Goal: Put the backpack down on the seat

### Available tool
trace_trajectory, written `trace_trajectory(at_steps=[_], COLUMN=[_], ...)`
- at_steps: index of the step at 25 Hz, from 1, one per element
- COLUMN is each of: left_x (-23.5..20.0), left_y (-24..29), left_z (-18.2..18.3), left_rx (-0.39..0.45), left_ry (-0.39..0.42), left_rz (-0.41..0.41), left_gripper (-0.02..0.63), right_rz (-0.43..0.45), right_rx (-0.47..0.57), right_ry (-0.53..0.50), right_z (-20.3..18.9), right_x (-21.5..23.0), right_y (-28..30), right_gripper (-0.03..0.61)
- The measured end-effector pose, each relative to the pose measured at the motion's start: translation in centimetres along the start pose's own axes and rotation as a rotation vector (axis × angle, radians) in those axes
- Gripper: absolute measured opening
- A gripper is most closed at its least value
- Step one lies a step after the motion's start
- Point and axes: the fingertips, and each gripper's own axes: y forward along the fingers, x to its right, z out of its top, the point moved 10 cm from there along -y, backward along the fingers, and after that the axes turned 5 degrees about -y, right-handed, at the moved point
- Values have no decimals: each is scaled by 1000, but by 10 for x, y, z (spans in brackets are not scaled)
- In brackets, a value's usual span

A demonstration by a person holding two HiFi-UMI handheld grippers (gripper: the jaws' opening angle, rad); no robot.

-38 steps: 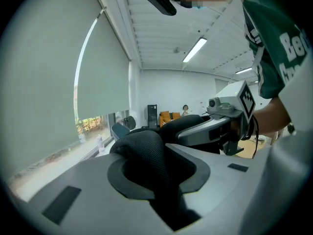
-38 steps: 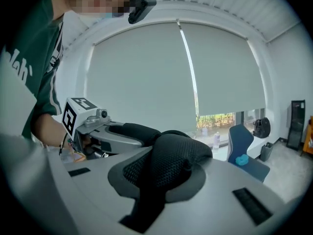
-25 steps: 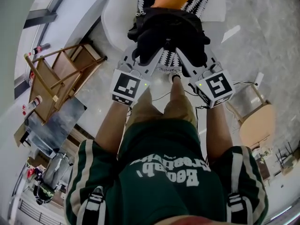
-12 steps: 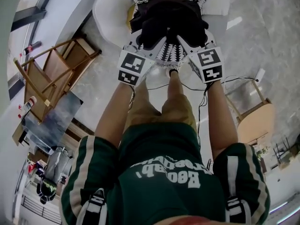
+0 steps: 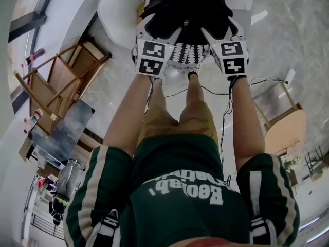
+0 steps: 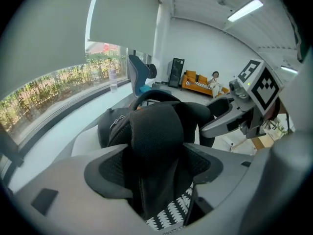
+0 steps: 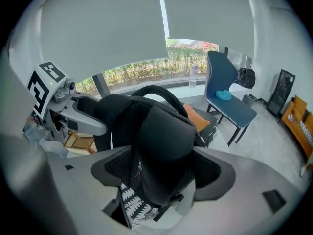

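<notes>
Currently both grippers stand wide, their jaws having just been opening. The left gripper (image 6: 159,163) has a black padded shoulder strap (image 6: 156,131) lying unclamped between its pads. The right gripper (image 7: 164,173) has the second black strap (image 7: 166,141) the same way. The black fabric backpack (image 5: 187,6) sits on the white rounded seat (image 5: 115,14), just beyond both grippers. The pale glossy floor (image 5: 123,81) lies open either side. A tilted wooden chair (image 5: 56,84) stands well apart to the left.

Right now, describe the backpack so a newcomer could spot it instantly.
Start at the white seat at the top of the head view. The backpack sits over it, black and soft with padded straps. Unlike the wooden chairs nearby, it shows a black-and-white patterned panel and an orange patch.
</notes>
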Motion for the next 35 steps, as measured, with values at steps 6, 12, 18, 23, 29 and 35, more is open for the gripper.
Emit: trace_trajectory(at_steps=[6, 12, 18, 23, 29, 35], left_x=[6, 4, -5, -7, -3, 13], left_y=[2, -6, -32, -77, -160, -237], left_z=[-7, -14, -14, -6, 0, -5], left_rx=[23, 35, 83, 189, 318, 348], left_ry=[-32, -36, -6, 58, 140, 183], left_rz=[-16, -19, -46, -88, -173, -255], left_gripper=[348, 350, 348, 346, 197, 18], right_rz=[-50, -46, -87, -193, -242, -292], right_rx=[3, 15, 49, 151, 311, 379], right_ry=[69, 74, 51, -28, 73, 7], right_z=[-18, -24, -15, 9, 34, 42], right_x=[16, 6, -20, -62, -136, -207], right_y=[-17, -22, -40, -74, -142, -218], right_gripper=[337, 337, 336, 334, 281, 34])
